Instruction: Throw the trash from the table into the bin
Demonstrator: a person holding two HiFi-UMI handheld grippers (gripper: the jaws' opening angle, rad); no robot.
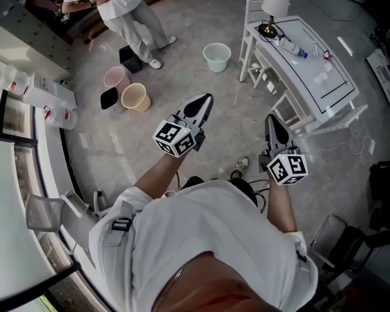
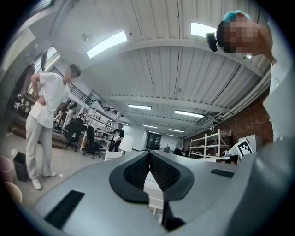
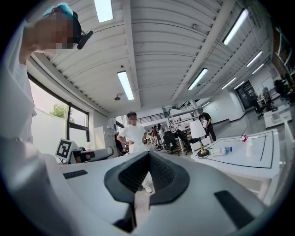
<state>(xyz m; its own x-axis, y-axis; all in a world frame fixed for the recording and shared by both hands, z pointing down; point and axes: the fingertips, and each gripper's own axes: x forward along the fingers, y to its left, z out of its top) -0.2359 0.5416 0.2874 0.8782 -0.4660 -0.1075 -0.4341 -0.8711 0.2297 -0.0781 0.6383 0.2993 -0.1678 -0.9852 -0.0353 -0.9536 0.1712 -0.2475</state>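
At two o'clock from the operator, the white rectangular table with a black inset line (image 1: 341,91) carries the likely trash. A clear plastic bottle with blue at one end (image 1: 293,49) lies on its side near a white-shaded table lamp (image 1: 274,7). A small pale cup-like item (image 1: 321,78) sits toward the table's middle. Smaller pieces cannot be identified.

The nearest receptacle is a pale green slatted plastic bin (image 1: 217,57) on the floor at twelve o'clock, near the table's end. A pink bin (image 1: 115,77) and a cream bin (image 1: 136,97) stand just beside each other at ten o'clock, well apart from the table.

The left gripper (image 1: 204,102) and right gripper (image 1: 272,122) are both clenched, with nothing between the pads, and are held roughly level ahead of the operator.

Judged step: approach, with no pickup begun. The next move calls for facing the table, releasing one set of jaws and bringing them around the bottle.
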